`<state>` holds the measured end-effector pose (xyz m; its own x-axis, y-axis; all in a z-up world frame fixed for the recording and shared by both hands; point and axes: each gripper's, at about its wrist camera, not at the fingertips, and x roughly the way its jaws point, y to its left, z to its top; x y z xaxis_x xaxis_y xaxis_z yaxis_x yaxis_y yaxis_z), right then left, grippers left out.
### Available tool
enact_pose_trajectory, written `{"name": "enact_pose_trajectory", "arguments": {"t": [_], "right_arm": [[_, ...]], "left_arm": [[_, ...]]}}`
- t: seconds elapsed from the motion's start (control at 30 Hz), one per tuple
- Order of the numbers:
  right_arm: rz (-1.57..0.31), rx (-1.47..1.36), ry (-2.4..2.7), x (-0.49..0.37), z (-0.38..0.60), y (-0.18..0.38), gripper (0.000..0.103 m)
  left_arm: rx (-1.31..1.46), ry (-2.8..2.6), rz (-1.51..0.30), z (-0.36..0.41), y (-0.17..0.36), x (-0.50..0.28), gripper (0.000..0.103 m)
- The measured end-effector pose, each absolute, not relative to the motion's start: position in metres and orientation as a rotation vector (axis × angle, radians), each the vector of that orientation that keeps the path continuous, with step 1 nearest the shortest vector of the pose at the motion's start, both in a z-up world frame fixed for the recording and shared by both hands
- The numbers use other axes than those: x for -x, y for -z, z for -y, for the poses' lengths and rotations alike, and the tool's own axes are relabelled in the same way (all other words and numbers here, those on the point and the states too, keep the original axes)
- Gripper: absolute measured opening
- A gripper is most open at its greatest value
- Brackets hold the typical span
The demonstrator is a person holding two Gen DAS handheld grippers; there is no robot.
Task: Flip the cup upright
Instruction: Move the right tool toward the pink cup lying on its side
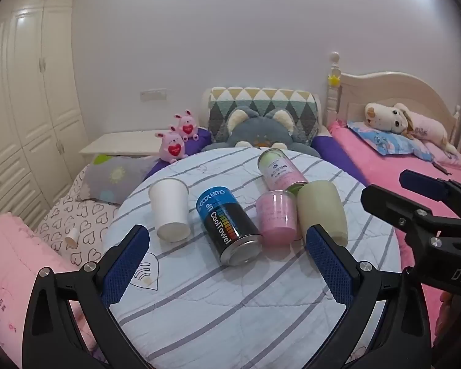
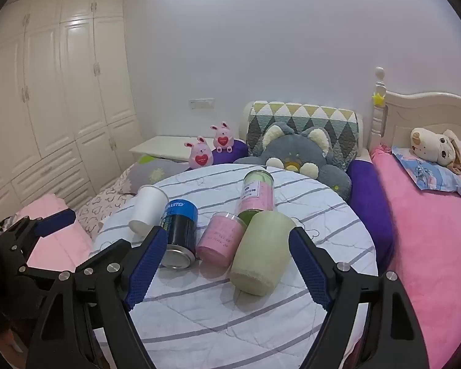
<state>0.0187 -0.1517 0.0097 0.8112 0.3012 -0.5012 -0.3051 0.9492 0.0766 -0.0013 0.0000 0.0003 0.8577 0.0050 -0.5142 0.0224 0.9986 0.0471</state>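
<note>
A white paper cup (image 1: 170,212) (image 2: 147,210) lies on its side on the striped round table (image 1: 230,301) (image 2: 218,313), base toward me. A pale green cup (image 1: 322,212) (image 2: 261,252) lies on its side at the right, base toward me. My left gripper (image 1: 227,264) is open and empty, hovering short of the row of objects. My right gripper (image 2: 227,261) is open and empty, its jaws on either side of the green cup and the pink tub; it also shows in the left wrist view (image 1: 415,200).
Between the cups lie a blue and black CoolTowel can (image 1: 229,224) (image 2: 178,233), a pink clear tub (image 1: 278,216) (image 2: 221,238) and a pink-green canister (image 1: 279,169) (image 2: 256,195). Plush toys (image 1: 178,141) and beds surround the table.
</note>
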Motion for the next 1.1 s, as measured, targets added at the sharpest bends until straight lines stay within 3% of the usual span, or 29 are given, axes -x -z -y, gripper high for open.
{"name": "enact_pose_trajectory", "arguments": {"t": [1.1], "right_arm": [[-0.558, 0.004, -0.300, -0.036, 0.148, -0.009, 0.083]], "left_arm": [[-0.008, -0.014, -0.599, -0.016, 0.011, -0.021, 0.103]]}}
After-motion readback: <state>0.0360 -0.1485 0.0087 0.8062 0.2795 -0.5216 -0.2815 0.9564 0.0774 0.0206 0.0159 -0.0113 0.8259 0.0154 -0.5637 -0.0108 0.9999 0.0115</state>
